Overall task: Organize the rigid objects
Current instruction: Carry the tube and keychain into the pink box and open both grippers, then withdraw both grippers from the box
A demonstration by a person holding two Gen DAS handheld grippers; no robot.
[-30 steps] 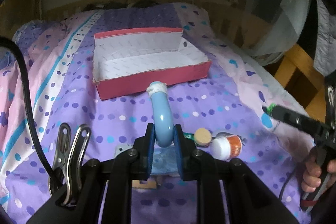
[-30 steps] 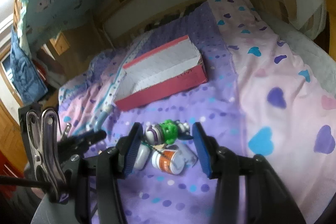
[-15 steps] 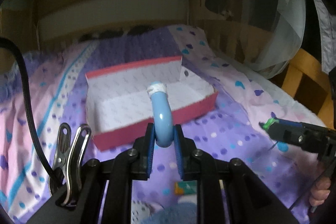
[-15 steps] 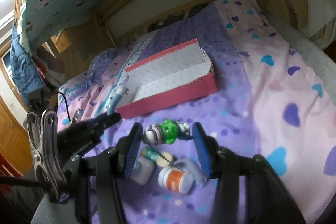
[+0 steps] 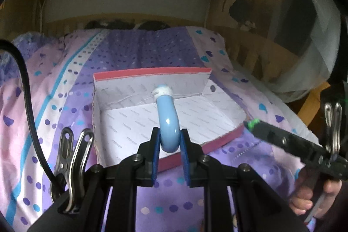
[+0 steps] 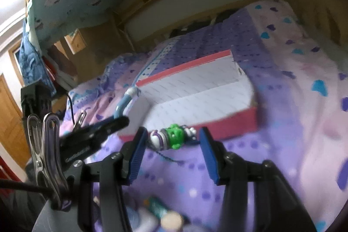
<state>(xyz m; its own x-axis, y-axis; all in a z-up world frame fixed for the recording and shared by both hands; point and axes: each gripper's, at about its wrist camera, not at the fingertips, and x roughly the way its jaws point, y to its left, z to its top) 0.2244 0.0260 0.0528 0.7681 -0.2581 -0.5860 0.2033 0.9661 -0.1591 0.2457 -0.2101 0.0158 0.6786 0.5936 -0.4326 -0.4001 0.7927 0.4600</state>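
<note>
Red cardboard box [image 5: 219, 138]: white-lined and open-topped, it lies on the bed ahead of both your grippers; in your left wrist view it fills the centre, its far wall standing taller than the near one.
Left gripper [image 5: 169, 146]: your jaws are pinching a curved light-blue plastic piece [image 5: 168, 121], nearly pressed together on its lower bend.
Blue piece, place: it arcs up toward 12 o'clock from your jaws, and its white-wrapped tip [image 5: 162, 91] shows against the box's back wall; whether it is over the box or short of it you cannot tell from this angle.
Right gripper [image 6: 171, 146]: your jaws stand partly spread and hold a small toy figure [image 6: 171, 137], white and purple with a bright green middle; the blue pads [image 6: 207, 151] sit at its two ends.
Toy, place: it is above the purple spotted bedspread [image 6: 239, 166], just short of the box's near red wall, with a thin dark cord trailing from it toward 6 o'clock.
Left on the bed: at 6 o'clock in your right wrist view, blurred small containers [image 6: 167, 213] lie on the spread, too soft to name.
Your right hand [image 5: 311, 195]: seen at 4 o'clock in the left wrist view, fingers wrapped on the handle.
</note>
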